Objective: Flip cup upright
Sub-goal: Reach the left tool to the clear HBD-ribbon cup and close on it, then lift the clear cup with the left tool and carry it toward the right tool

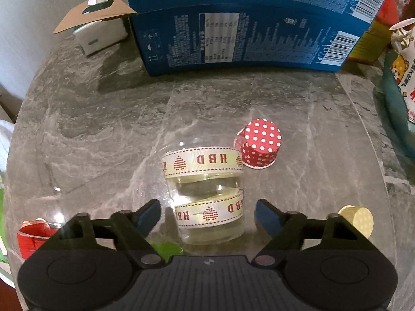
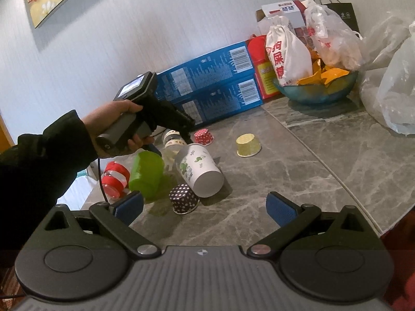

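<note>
The left gripper point(image 1: 207, 213) sits low in the frame with its fingers spread wide on either side of the clear cup point(image 1: 205, 189) wrapped in HBD ribbon — nothing pinched yet. That cup stands mouth-down on the desk point(image 1: 103, 119), center of the left wrist view, touching the red polka-dot cup point(image 1: 260, 146) up and to its right. The right gripper point(image 2: 205, 208) hangs spread too, holding nothing. Risk from here: slick plastic could squirt out if the fingers close off-center, or the swing could knock the red one over — it's right against it.
</note>
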{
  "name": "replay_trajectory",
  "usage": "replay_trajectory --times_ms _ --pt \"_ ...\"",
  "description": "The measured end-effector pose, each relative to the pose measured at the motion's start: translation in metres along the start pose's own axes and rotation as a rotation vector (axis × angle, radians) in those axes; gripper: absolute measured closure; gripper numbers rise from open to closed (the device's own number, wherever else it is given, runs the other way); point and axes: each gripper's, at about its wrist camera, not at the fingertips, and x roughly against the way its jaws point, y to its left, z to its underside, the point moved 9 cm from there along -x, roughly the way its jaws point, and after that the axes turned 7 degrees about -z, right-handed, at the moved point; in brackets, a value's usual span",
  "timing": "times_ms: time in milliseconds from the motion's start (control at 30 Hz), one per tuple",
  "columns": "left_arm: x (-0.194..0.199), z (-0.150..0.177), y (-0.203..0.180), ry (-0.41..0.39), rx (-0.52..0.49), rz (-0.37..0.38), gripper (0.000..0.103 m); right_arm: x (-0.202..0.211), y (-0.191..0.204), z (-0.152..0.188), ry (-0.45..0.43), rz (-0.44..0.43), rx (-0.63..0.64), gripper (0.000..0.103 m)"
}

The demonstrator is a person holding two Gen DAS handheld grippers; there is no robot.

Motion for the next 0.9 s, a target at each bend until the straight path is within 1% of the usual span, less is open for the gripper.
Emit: replay_trajectory --times_ms 67,167,200,333,433,500,567,633,667,700,767,833,867,900 --pt "-0.002 0.0 0.0 -0.001 -0.005 -0.006 0.026 0.002 -0.002 -0.001 -0.006 0.005 -0.01 0.001" --pt "-0.004 0.0 0.001 -0.009 -0.006 -0.013 0.037 0.006 -0.002 -0.002 -0.019 0.004 -0.025 0.001" --pt "-0.005 0.001 0.001 -0.009 -0.007 -0.014 0.044 0.007 -0.002 -0.002 -0.023 0.005 -0.026 0.001" --pt "-0.002 0.0 0.004 -0.031 -0.024 -0.025 0.045 0.01 0.0 -0.001 -0.022 0.017 -0.027 0.001" --pt "0.015 -0.004 0.007 -0.083 -0.037 -0.012 0.046 0.013 0.0 -0.001 -0.035 0.022 -0.038 0.001" --pt "0.033 -0.008 0.01 -0.112 -0.044 0.018 0.046 0.017 0.001 -0.004 -0.072 0.008 -0.064 0.001" --pt "0.06 -0.01 0.014 -0.154 -0.056 0.051 0.046 0.02 0.004 -0.008 -0.086 -0.006 -0.082 0.001" --pt "0.092 -0.005 0.02 -0.207 -0.094 0.08 0.046 0.023 0.009 -0.013 -0.097 0.007 -0.077 0.001" --pt "0.108 0.002 0.023 -0.227 -0.121 0.096 0.046 0.024 0.012 -0.014 -0.099 0.011 -0.069 0.001" --pt "0.125 0.012 0.027 -0.25 -0.156 0.113 0.046 0.024 0.016 -0.015 -0.099 0.013 -0.061 0.001" --pt "0.154 0.036 0.038 -0.302 -0.194 0.144 0.046 0.025 0.023 -0.013 -0.096 0.014 -0.055 0.001" --pt "0.182 0.07 0.053 -0.349 -0.232 0.195 0.046 0.024 0.028 -0.008 -0.078 0.017 -0.067 0.001" --pt "0.192 0.092 0.063 -0.361 -0.251 0.224 0.046 0.025 0.031 -0.004 -0.066 0.013 -0.085 0.001" --pt "0.2 0.108 0.069 -0.371 -0.262 0.237 0.046 0.027 0.035 0.001 -0.062 0.002 -0.108 0.001"
